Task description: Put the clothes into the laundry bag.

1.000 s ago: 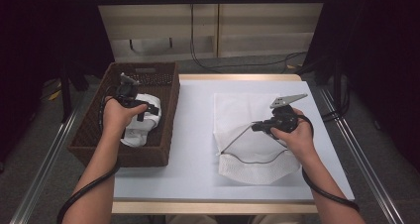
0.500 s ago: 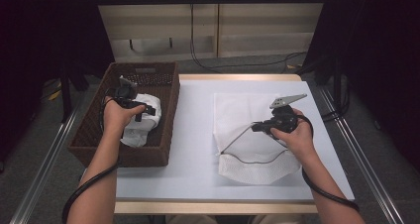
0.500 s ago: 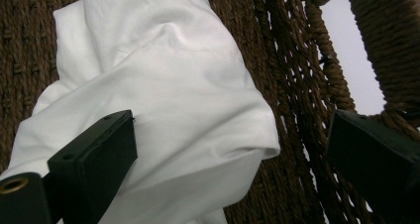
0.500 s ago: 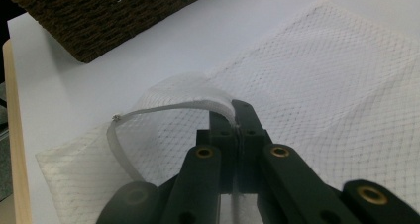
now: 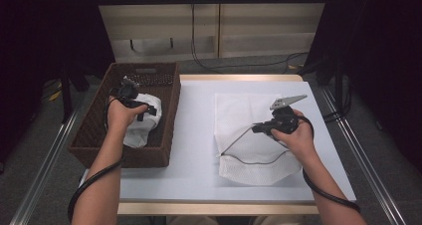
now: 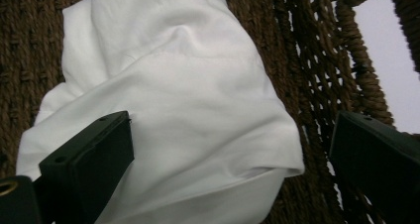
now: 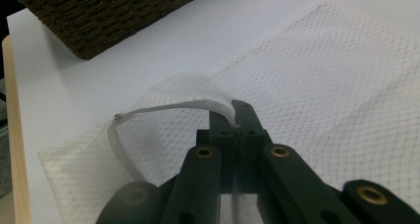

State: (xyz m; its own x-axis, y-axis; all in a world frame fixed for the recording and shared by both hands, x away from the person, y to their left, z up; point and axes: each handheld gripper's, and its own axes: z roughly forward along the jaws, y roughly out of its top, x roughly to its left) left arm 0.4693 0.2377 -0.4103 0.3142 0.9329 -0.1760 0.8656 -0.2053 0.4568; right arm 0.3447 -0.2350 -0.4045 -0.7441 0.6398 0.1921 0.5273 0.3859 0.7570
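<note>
A crumpled white cloth [image 5: 144,128] [image 6: 188,95] lies in the brown wicker basket [image 5: 92,135] at the table's left. My left gripper [image 5: 143,109] [image 6: 233,135] hovers just over it, open, with one jaw over the cloth and the other near the basket's woven wall [image 6: 317,75]. On the right, a white mesh bag [image 5: 246,113] [image 7: 327,80] lies flat on the table. My right gripper [image 5: 260,129] [image 7: 237,116] is shut on the bag's rim strip [image 7: 173,105], holding that edge lifted so the mouth arches open.
The white tabletop [image 5: 194,135] runs between basket and bag. A corner of the basket [image 7: 104,16] lies beyond the bag in the right gripper view. Metal rails [image 5: 366,160] flank the table; a cabinet [image 5: 219,21] and floor cables stand behind.
</note>
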